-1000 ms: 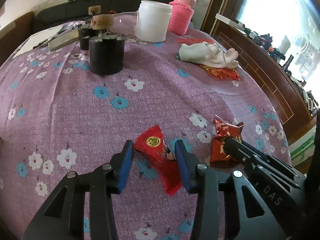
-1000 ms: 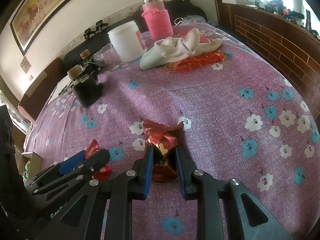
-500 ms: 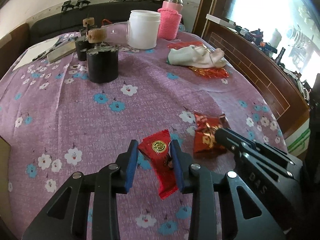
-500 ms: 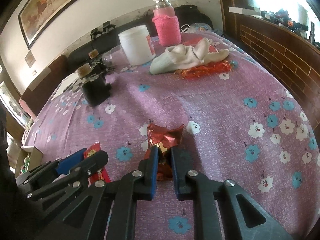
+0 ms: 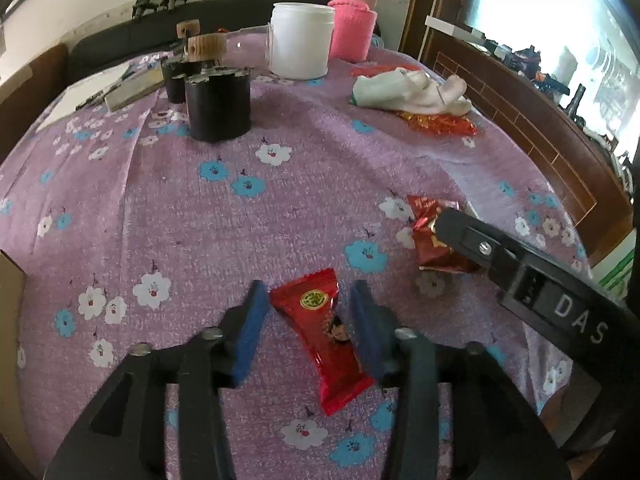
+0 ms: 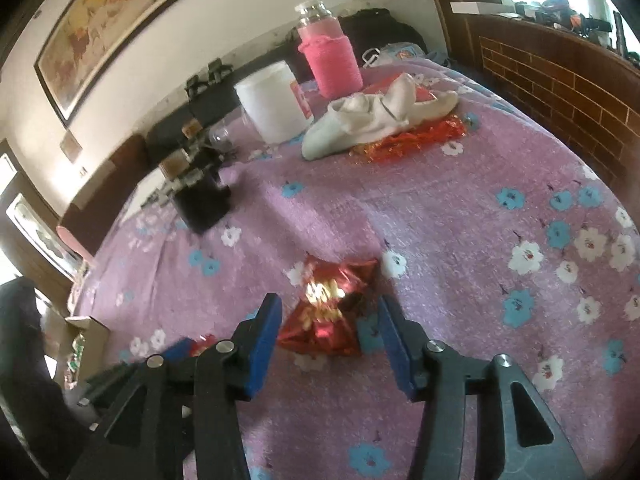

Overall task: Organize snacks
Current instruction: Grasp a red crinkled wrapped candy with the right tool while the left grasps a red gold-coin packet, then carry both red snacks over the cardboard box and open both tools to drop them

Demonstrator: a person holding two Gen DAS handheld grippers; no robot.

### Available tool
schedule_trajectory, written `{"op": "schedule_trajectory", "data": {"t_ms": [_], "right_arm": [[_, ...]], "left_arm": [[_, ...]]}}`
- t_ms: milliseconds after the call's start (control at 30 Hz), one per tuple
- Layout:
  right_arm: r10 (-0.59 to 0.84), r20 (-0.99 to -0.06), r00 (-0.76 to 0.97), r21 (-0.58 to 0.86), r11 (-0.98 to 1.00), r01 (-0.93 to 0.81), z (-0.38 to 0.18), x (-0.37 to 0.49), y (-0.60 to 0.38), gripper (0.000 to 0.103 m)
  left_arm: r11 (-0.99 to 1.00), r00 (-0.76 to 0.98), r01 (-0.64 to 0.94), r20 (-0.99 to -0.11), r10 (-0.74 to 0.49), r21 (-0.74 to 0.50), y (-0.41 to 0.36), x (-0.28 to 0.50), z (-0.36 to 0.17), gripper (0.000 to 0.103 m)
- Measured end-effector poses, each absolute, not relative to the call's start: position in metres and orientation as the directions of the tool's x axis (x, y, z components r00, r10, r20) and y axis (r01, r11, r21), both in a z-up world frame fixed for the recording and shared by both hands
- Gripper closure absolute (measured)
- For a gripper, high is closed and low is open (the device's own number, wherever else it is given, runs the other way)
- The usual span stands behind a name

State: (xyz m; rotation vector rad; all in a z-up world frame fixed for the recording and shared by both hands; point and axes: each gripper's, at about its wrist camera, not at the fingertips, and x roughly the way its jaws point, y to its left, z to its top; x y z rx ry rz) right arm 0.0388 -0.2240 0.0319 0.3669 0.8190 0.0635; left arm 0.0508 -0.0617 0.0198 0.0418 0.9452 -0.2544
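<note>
A flat red snack packet (image 5: pixel 322 332) with a round gold-green logo lies on the purple flowered tablecloth (image 5: pixel 280 208). My left gripper (image 5: pixel 308 312) is open, with its blue pads on either side of the packet, not touching it. A crinkled shiny red foil snack bag (image 6: pixel 328 312) lies between the open pads of my right gripper (image 6: pixel 328 320); it also shows in the left wrist view (image 5: pixel 432 236), partly behind the right gripper's black finger (image 5: pixel 500 248). More red foil wrappers (image 5: pixel 440 122) lie at the far right under a white cloth (image 5: pixel 408 90).
A white plastic jar (image 5: pixel 300 42), a pink-sleeved bottle (image 5: pixel 354 26) and black cylindrical holders (image 5: pixel 218 106) stand at the far side. Papers (image 5: pixel 92 92) lie far left. A cardboard box edge (image 5: pixel 10 320) sits at the left. A brick-pattern wooden rail (image 6: pixel 560 92) borders the right.
Both grippers have opened: the left let go of the red packet and the right let go of the foil bag. Both snacks now lie on the tablecloth between the spread pads.
</note>
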Motion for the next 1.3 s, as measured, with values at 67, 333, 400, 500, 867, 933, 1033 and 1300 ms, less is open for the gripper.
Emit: {"op": "schedule_trajectory", "data": {"t_ms": [67,333,400,500,867,933,1033,1300], "right_arm": [[0.189,-0.704,0.684,0.316,0.947,0.063,0.032,0.042,-0.217,0.050],[0.102,-0.752,0.651,0.182,0.982,0.056,0.019,0.055,-0.197,0.073],[0.120,-0.746,0.655,0.206,0.977,0.056,0.021,0.054,-0.201,0.075],[0.133,-0.742,0.657,0.237,0.969,0.071,0.021,0.051,-0.207,0.076],[0.130,-0.720,0.682,0.240,0.968,0.069,0.029,0.041,-0.207,0.076],[0.125,-0.720,0.683,0.224,0.973,0.058,0.029,0.039,-0.201,0.076],[0.114,-0.721,0.684,0.203,0.978,0.051,0.029,0.036,-0.195,0.076],[0.089,-0.742,0.665,0.159,0.986,0.046,0.037,0.022,-0.177,0.076]], "left_arm": [[0.970,0.567,0.241,-0.805,-0.175,-0.041,-0.068,0.047,0.017,0.031],[0.974,0.581,0.227,-0.799,-0.155,-0.024,-0.059,0.043,0.020,0.081],[0.972,0.571,0.228,-0.801,-0.178,-0.053,-0.053,0.042,0.021,0.083],[0.969,0.556,0.228,-0.803,-0.212,-0.098,-0.046,0.039,0.023,0.083],[0.963,0.566,0.218,-0.784,-0.255,-0.157,-0.021,0.010,0.043,0.086],[0.964,0.564,0.212,-0.786,-0.254,-0.160,-0.018,0.007,0.043,0.086],[0.964,0.563,0.203,-0.786,-0.257,-0.170,-0.013,0.001,0.043,0.086],[0.966,0.564,0.206,-0.788,-0.249,-0.158,-0.009,-0.013,0.048,0.086]]}}
